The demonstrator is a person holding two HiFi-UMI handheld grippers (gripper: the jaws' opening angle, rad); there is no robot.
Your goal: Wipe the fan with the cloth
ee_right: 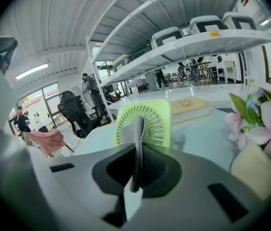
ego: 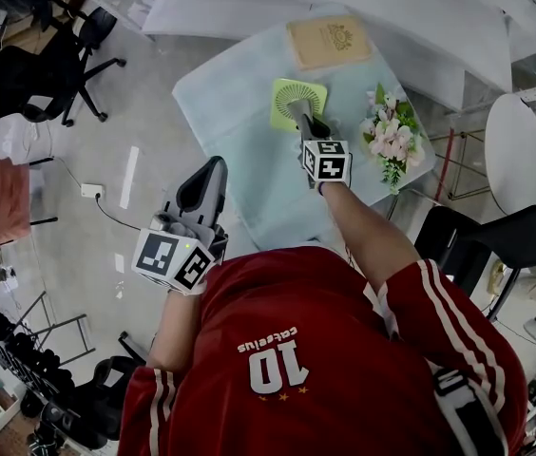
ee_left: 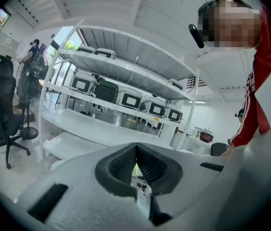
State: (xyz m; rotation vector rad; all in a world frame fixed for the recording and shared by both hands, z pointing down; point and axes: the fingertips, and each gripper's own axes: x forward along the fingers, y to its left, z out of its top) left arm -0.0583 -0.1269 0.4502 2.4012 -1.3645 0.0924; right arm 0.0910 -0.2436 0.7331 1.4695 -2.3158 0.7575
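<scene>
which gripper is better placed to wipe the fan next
Right. The right gripper has its jaws shut on the grey cloth, held at the green fan. The left gripper is shut, empty, and beside the table.

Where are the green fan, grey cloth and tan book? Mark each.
Light green square fan (ego: 285,98): head view, left part of grille.
Grey cloth (ee_right: 137,138): right gripper view, middle of the upright fold.
Tan flat book (ego: 330,41): head view, middle of cover.

Bright ceiling light, fisheye edges, sharp
</scene>
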